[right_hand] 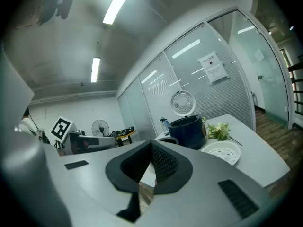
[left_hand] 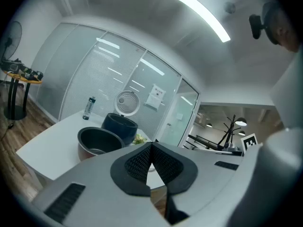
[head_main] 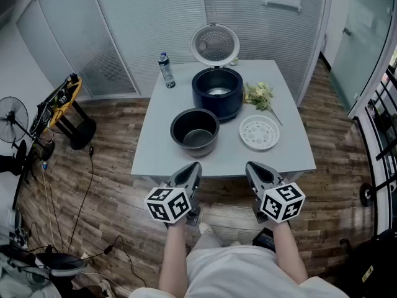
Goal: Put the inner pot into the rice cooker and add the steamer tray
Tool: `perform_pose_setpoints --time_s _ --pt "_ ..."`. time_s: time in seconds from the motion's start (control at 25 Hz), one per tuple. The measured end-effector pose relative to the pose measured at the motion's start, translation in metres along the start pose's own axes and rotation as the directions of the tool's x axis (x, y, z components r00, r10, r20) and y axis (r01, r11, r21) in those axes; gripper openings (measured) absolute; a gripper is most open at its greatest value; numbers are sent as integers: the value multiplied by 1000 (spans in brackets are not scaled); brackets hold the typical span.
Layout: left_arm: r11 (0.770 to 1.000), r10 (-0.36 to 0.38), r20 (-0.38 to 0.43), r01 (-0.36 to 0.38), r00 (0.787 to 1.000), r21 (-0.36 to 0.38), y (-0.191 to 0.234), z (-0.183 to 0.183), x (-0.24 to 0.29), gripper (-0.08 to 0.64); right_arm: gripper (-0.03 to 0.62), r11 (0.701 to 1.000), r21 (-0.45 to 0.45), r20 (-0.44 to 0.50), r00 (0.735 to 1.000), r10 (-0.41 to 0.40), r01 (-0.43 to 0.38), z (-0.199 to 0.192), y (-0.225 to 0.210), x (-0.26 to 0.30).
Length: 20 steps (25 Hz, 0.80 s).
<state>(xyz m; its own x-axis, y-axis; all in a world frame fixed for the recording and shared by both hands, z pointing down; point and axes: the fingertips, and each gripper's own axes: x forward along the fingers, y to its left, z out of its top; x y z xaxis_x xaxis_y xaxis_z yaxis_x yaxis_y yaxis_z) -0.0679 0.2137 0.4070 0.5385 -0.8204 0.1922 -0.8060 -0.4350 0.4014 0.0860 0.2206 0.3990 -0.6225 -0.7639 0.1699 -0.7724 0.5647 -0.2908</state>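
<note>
A dark blue rice cooker (head_main: 217,94) stands on the grey table (head_main: 155,143) with its round lid (head_main: 214,43) swung up. The dark inner pot (head_main: 195,131) sits on the table in front of it, to the left. A white perforated steamer tray (head_main: 259,132) lies to the right of the pot. My left gripper (head_main: 193,168) and right gripper (head_main: 252,167) hover short of the table's near edge, both shut and empty. The left gripper view shows the inner pot (left_hand: 98,143) and cooker (left_hand: 120,126); the right gripper view shows the cooker (right_hand: 187,131) and tray (right_hand: 220,152).
A water bottle (head_main: 165,71) stands at the table's back left. A bunch of green leaves (head_main: 259,95) lies right of the cooker. A fan (head_main: 12,120) and a small stand with a yellow top (head_main: 62,104) are on the wooden floor at the left. Glass walls close off the back.
</note>
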Motion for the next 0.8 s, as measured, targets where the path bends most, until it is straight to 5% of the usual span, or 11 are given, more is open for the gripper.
perform_pose_setpoints --time_s 0.6,0.76,0.8 --pt "999 40 -6 -40 999 29 5 -4 -18 9 15 994 109 -7 1000 29 -28 -13 6 -13" --pt "993 71 30 -74 997 90 10 0 -25 14 21 955 276 10 994 108 -106 -17 11 -12" --pt "993 70 32 -73 997 93 12 0 -27 121 91 937 320 20 989 143 -142 -18 15 -12"
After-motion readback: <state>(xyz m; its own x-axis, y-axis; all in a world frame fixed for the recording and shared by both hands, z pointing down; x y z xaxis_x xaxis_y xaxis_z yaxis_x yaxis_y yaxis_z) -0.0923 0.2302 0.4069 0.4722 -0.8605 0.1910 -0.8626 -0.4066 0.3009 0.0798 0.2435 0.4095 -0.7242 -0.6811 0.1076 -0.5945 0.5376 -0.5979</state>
